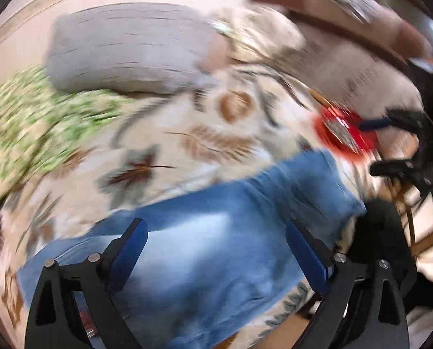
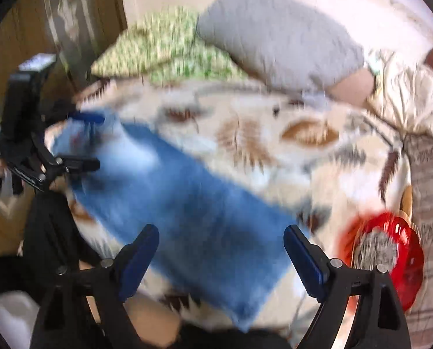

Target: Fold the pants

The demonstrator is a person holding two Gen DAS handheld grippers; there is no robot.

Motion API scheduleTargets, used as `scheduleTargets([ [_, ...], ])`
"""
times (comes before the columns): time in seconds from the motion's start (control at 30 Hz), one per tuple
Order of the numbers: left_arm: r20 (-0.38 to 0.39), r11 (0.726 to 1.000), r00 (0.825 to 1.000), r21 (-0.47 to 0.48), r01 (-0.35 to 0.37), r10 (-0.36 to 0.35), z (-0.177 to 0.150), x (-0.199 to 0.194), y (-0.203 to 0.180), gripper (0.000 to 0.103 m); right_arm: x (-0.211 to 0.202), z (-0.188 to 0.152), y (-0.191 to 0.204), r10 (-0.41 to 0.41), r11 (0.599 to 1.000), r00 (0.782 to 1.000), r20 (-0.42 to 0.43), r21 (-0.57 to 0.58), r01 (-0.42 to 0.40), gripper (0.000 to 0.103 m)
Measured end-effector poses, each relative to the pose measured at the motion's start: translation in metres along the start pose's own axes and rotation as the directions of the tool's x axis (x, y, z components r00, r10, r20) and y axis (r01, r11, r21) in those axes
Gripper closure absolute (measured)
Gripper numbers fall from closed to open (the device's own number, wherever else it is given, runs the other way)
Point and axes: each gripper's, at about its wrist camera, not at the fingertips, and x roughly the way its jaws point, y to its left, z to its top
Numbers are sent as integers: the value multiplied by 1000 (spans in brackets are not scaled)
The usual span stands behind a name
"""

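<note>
Blue denim pants (image 2: 187, 192), folded into a long strip, lie flat on the leaf-patterned cream bedspread (image 1: 205, 122). The left gripper (image 1: 216, 250) and right gripper (image 2: 221, 256) both hover above the cloth with jaws spread wide, gripping nothing. Both views are blurred, so edges are hard to place. Likely risks: a careless regrasp could pinch bedspread along with denim, or a sweep could knock the red plastic dish (image 2: 391, 258) lying just beside the strip's end.

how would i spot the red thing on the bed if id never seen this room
On the leaf-patterned blanket, look past the end of the folded blue jeans, toward the striped brown fabric. The shiny red plastic object lies there, the only bright red thing among the pale bedding.
</note>
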Motion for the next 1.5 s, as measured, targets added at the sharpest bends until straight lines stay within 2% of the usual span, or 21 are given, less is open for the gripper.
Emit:
scheduleTargets([
  [0.1, 34, 989, 997, -132, -61, 66, -5, -25, 40, 6, -2, 27, 16, 34, 999, 997, 76, 6, -34, 14],
  [0.23, 41, 969, 984, -187, -161, 171, -25, -49, 78, 6, 5, 54, 47, 106, 994, 985, 136, 7, -108, 14],
  [0.4, -31, 937, 959, -204, -282, 282, -67, -73, 122, 6, 31, 63, 102, 259, 964, 958, 127, -93, -248, 14],
  [0.5, -103, 913, 941, -231, -337, 321, -96, -76, 151, 6, 59, 64, 143, 310, 940, 949, 61, -166, -297, 14],
  [0.53, -126, 905, 938, -252, -344, 322, -107, -75, 161, 6, 67, 63, 157, 327, 930, 944, 37, -189, -315, 14],
  [0.67, -177, 878, 945, -353, -322, 275, -141, -70, 190, 6, 105, 63, 218, 371, 885, 928, -45, -284, -368, 14],
  [0.77, -192, 851, 959, -448, -273, 207, -161, -53, 208, 6, 126, 65, 252, 387, 856, 919, -73, -342, -388, 14],
  [0.87, -217, 826, 968, -517, -223, 126, -177, -24, 215, 6, 155, 65, 285, 350, 840, 929, -122, -399, -369, 14],
  [0.97, -208, 826, 971, -522, -211, 116, -185, -6, 216, 8, 189, 57, 306, 288, 838, 939, -189, -426, -343, 14],
  [1.0, -223, 830, 968, -514, -216, 114, -187, -2, 216, 17, 200, 51, 314, 256, 835, 944, -206, -446, -324, 21],
  [1.03, -228, 834, 967, -507, -220, 116, -187, -2, 217, 27, 206, 48, 316, 235, 836, 949, -208, -455, -307, 34],
  [1.1, -217, 831, 973, -526, -182, 75, -188, -8, 222, 52, 218, 42, 320, 209, 843, 952, -223, -452, -291, 34],
  [1.17, -191, 837, 981, -532, -126, 27, -186, -15, 225, 69, 217, 43, 317, 233, 849, 947, -220, -428, -309, 35],
  [1.2, -182, 843, 983, -525, -119, 25, -184, -20, 226, 76, 216, 45, 315, 252, 851, 941, -224, -411, -326, 36],
  [1.27, -136, 856, 990, -506, -100, 35, -177, -35, 224, 80, 213, 49, 313, 284, 850, 931, -229, -388, -355, 40],
  [1.33, -124, 855, 991, -508, -106, 49, -174, -40, 221, 80, 208, 52, 315, 324, 841, 920, -219, -378, -387, 40],
  [1.37, -153, 854, 986, -504, -131, 60, -175, -35, 219, 75, 208, 51, 319, 310, 841, 925, -218, -392, -374, 41],
  [1.47, -261, 855, 958, -463, -235, 121, -183, -14, 212, 33, 217, 47, 324, 245, 844, 941, -232, -426, -324, 33],
  [1.5, -246, 852, 961, -469, -230, 124, -184, -17, 211, 33, 218, 45, 323, 234, 848, 946, -225, -429, -312, 29],
])
